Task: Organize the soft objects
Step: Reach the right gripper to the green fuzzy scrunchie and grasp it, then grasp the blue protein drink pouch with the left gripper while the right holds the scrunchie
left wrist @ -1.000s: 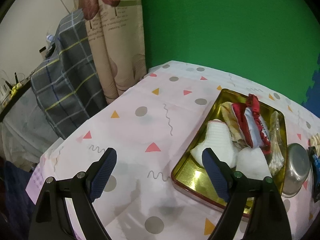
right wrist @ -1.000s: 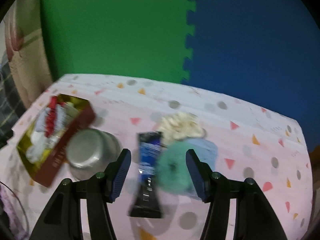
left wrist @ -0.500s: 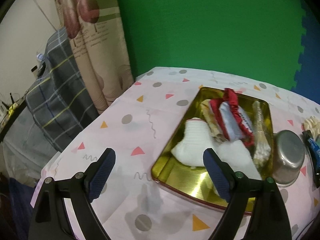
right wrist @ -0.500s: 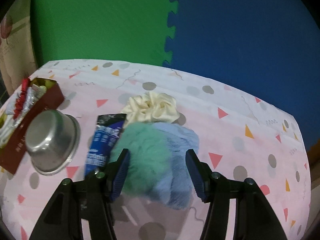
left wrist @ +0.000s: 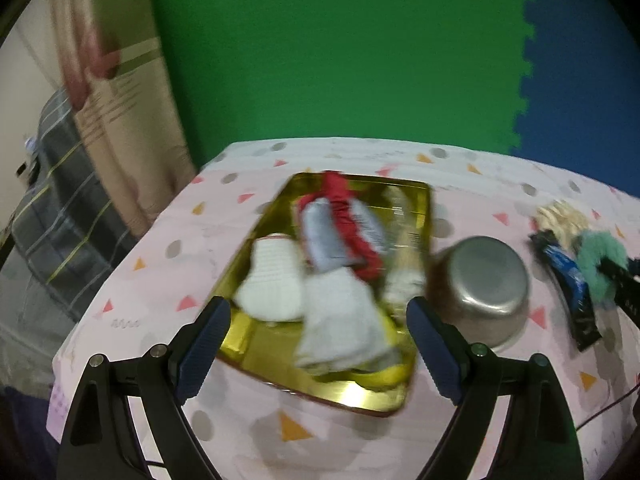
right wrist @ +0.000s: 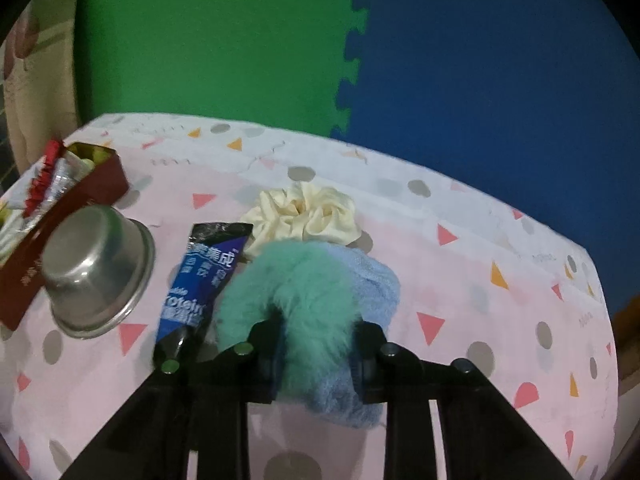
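Observation:
A gold tray point(left wrist: 256, 344) with red sides holds white socks point(left wrist: 272, 280), a red scrunchie point(left wrist: 352, 236) and other soft items. My left gripper point(left wrist: 318, 344) is open and empty, hovering over the tray's near end. In the right wrist view my right gripper point(right wrist: 316, 354) is shut on a fluffy green and blue scrunchie point(right wrist: 304, 288) lying on the table. A cream scrunchie point(right wrist: 304, 216) lies just behind it. The tray point(right wrist: 80, 196) shows at the far left.
An upturned steel bowl point(left wrist: 486, 284) stands right of the tray, also seen in the right wrist view point(right wrist: 94, 268). A dark blue tube point(right wrist: 204, 276) lies left of the fluffy scrunchie. The pink patterned tablecloth point(right wrist: 460, 280) stretches right. Green and blue foam wall behind.
My right gripper moved forward and closed on the fluffy green and blue scrunchie. My left gripper swung right, bringing the tray to the middle of its view.

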A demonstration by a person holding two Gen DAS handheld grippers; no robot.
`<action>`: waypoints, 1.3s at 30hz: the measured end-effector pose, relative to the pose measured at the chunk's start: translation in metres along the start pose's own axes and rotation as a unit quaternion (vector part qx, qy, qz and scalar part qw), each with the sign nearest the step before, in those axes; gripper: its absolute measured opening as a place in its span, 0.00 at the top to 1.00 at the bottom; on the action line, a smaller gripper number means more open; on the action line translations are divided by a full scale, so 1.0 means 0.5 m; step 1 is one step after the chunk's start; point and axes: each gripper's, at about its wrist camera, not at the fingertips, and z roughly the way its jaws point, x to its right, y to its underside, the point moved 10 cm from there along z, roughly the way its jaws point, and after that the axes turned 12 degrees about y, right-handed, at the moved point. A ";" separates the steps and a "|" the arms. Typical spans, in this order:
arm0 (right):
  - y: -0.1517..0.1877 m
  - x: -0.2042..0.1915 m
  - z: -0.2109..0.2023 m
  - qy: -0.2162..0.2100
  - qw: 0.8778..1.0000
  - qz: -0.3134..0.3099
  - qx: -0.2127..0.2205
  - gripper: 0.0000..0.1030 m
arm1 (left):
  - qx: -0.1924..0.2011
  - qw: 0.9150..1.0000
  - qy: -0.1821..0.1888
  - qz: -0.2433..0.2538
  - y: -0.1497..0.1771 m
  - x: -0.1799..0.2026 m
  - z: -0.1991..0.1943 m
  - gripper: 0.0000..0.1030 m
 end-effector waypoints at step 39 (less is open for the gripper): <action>0.213 0.259 -0.002 0.040 0.984 0.159 -0.068 0.75 | -0.094 0.980 0.160 0.067 0.007 0.451 0.122 0.23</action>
